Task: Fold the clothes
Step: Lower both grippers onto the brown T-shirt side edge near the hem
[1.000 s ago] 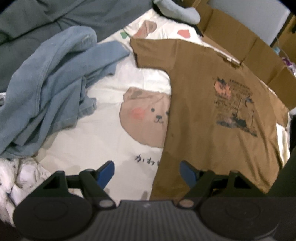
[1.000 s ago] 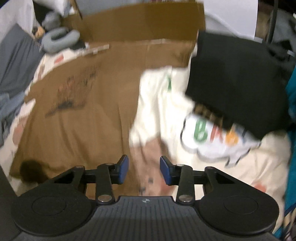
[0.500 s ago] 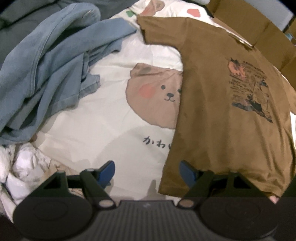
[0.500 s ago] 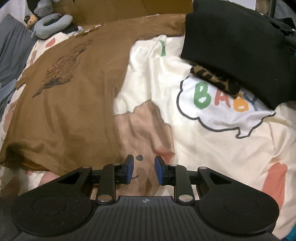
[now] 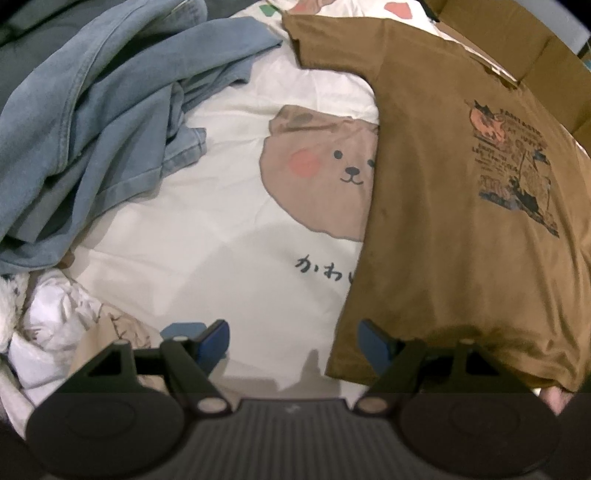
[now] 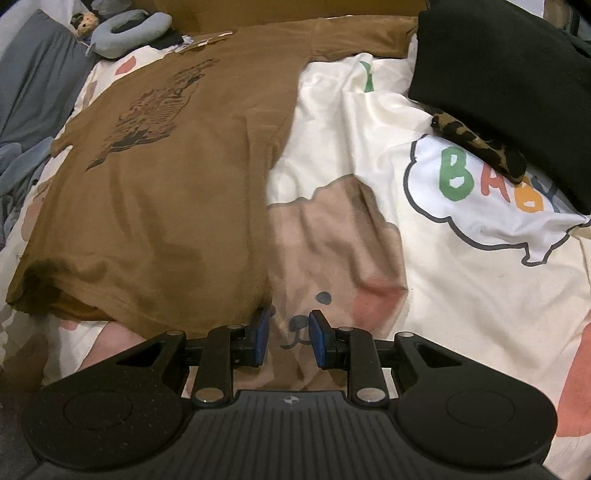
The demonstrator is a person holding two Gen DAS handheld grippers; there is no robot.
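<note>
A brown printed T-shirt (image 5: 461,206) lies spread flat on a cream bedsheet with bear prints (image 5: 221,229); it also shows in the right wrist view (image 6: 159,192). My left gripper (image 5: 293,341) is open wide and empty, just above the sheet at the shirt's lower left hem corner, its right finger over the hem. My right gripper (image 6: 288,334) is open with a narrow gap, empty, at the shirt's lower right hem corner, its left finger touching the hem edge.
A pile of blue denim clothes (image 5: 96,122) lies left of the shirt, with white crumpled cloth (image 5: 55,325) below it. A folded black garment (image 6: 509,85) over a leopard-print piece (image 6: 480,147) lies right. Cardboard (image 5: 535,55) and a grey neck pillow (image 6: 125,29) sit beyond.
Both grippers have moved down and in toward the shirt's bottom hem corners. The right gripper narrowed, then opened slightly. The left gripper stayed wide open.
</note>
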